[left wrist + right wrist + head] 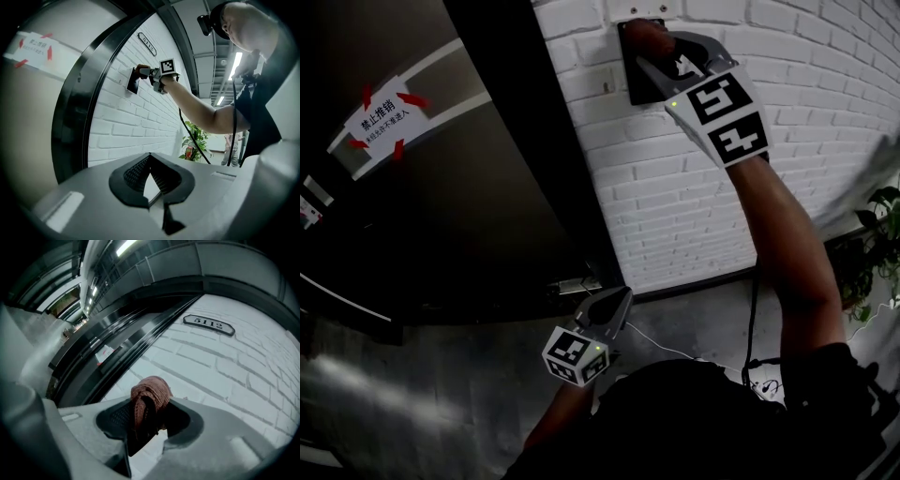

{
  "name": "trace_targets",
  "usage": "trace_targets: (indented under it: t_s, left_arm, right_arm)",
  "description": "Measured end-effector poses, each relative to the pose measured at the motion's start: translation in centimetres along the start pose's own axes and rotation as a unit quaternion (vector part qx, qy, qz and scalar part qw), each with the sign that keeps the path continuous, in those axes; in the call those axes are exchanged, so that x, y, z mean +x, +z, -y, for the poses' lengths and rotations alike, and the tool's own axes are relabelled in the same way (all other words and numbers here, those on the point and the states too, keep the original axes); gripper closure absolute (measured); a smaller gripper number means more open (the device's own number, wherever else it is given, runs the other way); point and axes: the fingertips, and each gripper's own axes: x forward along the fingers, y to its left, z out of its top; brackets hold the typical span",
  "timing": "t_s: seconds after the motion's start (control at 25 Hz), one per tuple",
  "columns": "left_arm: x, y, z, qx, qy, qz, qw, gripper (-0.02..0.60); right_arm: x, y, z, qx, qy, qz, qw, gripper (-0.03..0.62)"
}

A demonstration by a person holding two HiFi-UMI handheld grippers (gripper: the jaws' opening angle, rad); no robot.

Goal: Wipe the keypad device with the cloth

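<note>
The keypad device point(636, 82) is a dark panel fixed to the white brick wall, seen also in the left gripper view as the keypad device point(132, 80). My right gripper point(652, 52) is raised to it, shut on a bunched reddish-brown cloth point(648, 31) that presses on the panel's upper part. In the right gripper view the cloth point(152, 391) bulges out of the right gripper point(146, 405), and the keypad is hidden below it. My left gripper point(622, 296) hangs low by the door's foot, away from the wall panel. The left gripper point(150, 160) has its pads together with nothing in them.
A dark door point(450, 197) with a red-and-white notice point(380, 117) fills the left. A number plate point(208, 325) sits on the brick wall point(825, 84). A potted plant point(874, 246) stands at the right, and a thin cable point(670, 350) crosses the grey floor.
</note>
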Motion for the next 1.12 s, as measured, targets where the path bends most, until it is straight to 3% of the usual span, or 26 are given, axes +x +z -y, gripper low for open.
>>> trace_targets:
  t_s: [0.44, 1.12]
  left_arm:
    - [-0.2, 0.0, -1.0, 0.004, 0.017, 0.012, 0.9998, 0.565]
    - [0.3, -0.2, -0.7, -0.002, 0.003, 0.003, 1.0000, 0.565]
  right_arm:
    - [2.0, 0.1, 1.1, -0.013, -0.019, 0.000, 1.000, 0.450]
    - [1.2, -3.7, -1.4, 0.011, -0.008, -0.023, 1.000, 0.450]
